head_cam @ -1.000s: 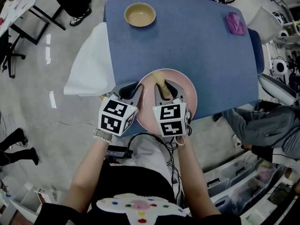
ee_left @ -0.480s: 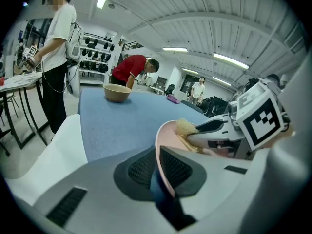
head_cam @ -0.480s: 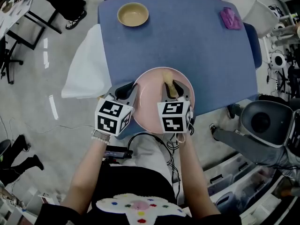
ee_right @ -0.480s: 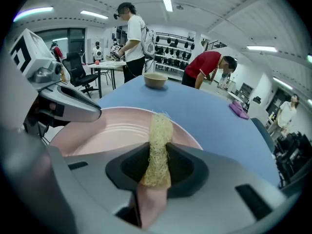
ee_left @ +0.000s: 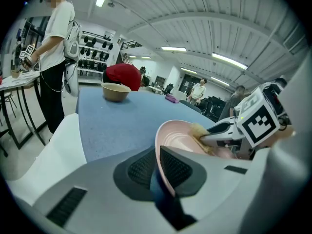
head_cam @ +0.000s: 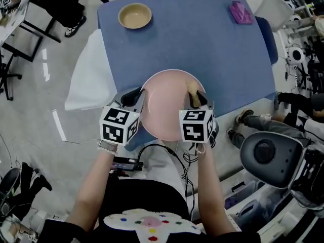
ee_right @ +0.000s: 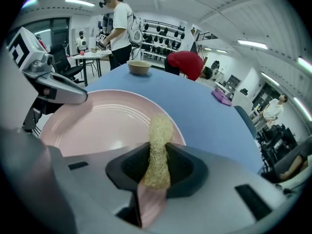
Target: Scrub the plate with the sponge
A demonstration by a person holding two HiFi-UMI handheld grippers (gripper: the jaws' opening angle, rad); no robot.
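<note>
The pink plate (head_cam: pixel 167 108) hangs over the near edge of the blue table (head_cam: pixel 202 44), tilted. My left gripper (head_cam: pixel 138 99) is shut on the plate's left rim (ee_left: pixel 163 162), which runs between the two pads. My right gripper (head_cam: pixel 195 96) is shut on a yellow fibrous sponge (ee_right: pixel 158 147), and its jaws have just closed a little tighter on it. The sponge (head_cam: pixel 192 91) touches the plate's face (ee_right: pixel 97 126) near its far right rim. In the left gripper view the sponge (ee_left: pixel 199 130) and the right gripper (ee_left: pixel 222 133) show over the plate (ee_left: pixel 180 135).
A tan bowl (head_cam: pixel 134 15) stands at the table's far left and a purple cloth (head_cam: pixel 240 11) at its far right. A white sheet (head_cam: pixel 86 80) hangs off the table's left side. An office chair (head_cam: pixel 268 156) stands close on my right, and people stand around.
The right gripper has carried the sponge across the plate, from its far middle to the right rim. The left gripper still grips the left rim in the same place.
</note>
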